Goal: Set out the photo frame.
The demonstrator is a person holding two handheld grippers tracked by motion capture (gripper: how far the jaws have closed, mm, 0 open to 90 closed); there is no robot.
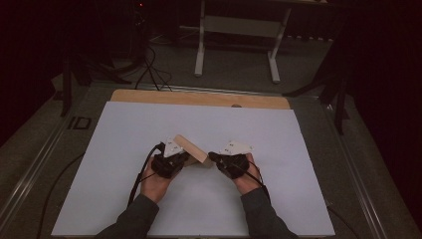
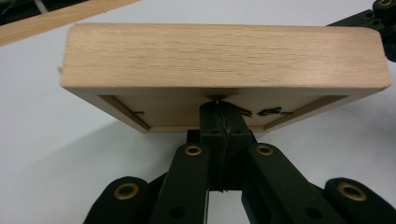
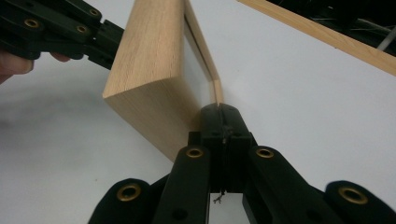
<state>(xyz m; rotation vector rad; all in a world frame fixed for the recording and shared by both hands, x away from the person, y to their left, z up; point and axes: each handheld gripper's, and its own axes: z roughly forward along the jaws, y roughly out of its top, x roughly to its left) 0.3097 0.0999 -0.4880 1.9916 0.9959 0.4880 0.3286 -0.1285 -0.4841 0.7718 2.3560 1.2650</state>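
1. The left gripper (image 2: 218,122) has its jaws pressed together on the lower rim of the wooden frame (image 2: 224,56), which rises just ahead of its tips.
2. The right gripper (image 3: 219,112) is likewise clamped tight on a thin edge of the frame, which stands tilted just ahead.
3. In the high view the frame sits between both grippers above the white table (image 1: 124,129).

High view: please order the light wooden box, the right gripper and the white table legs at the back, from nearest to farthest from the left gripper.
1. Light wooden box: touching the left gripper, just right of it.
2. Right gripper: at the box's other end.
3. White table legs: on the floor, far behind.
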